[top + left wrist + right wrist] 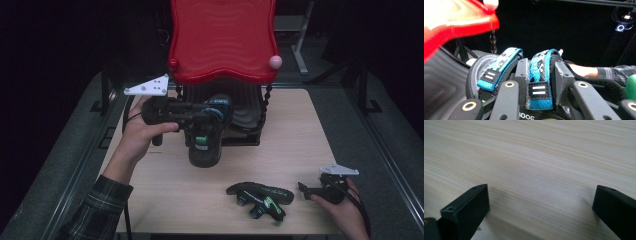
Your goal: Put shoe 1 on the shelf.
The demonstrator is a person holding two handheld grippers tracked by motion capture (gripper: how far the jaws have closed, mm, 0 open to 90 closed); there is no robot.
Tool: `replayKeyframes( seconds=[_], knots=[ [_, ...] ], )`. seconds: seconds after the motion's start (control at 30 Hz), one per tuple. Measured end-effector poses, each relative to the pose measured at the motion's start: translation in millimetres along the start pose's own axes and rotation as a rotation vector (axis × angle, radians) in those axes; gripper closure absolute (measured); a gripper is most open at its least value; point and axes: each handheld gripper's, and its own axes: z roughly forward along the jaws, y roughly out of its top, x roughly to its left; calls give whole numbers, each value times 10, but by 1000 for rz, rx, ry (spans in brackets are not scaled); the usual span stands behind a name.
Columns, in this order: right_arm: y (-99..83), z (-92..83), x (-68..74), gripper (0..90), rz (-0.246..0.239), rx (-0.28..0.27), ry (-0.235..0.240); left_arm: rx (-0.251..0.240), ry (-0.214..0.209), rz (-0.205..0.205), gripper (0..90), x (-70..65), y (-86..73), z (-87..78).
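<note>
Sandal held aloft

Sandal (pixel 205 142), black with blue patterned straps and green accents, is clamped in the left gripper (pixel 187 112) above the table (pixel 300 135), before a red rack (pixel 222 40). Right gripper (pixel 312 190) rests, jaws apart, beside the second sandal (pixel 260 197).

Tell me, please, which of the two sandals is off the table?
The sandal clamped in the left gripper, below the red shelf. The other sandal lies flat on the table near the right gripper.

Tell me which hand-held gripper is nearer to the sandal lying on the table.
Right. The right hand-held gripper rests open on the table just beside the lying sandal, apart from it. The left hand-held gripper is farther back, raised, clamped on the other sandal.
</note>
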Motion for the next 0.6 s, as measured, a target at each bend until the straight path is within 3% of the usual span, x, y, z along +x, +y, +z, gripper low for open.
replayKeyframes(
  seconds=[0.37,0.6],
  knots=[
    [1,0,0,3,0,2,0,-45,12,38,685,83,478,-8],
    [1,-1,0,3,0,2,0,-52,49,68,686,205,785,-22]
  ],
)
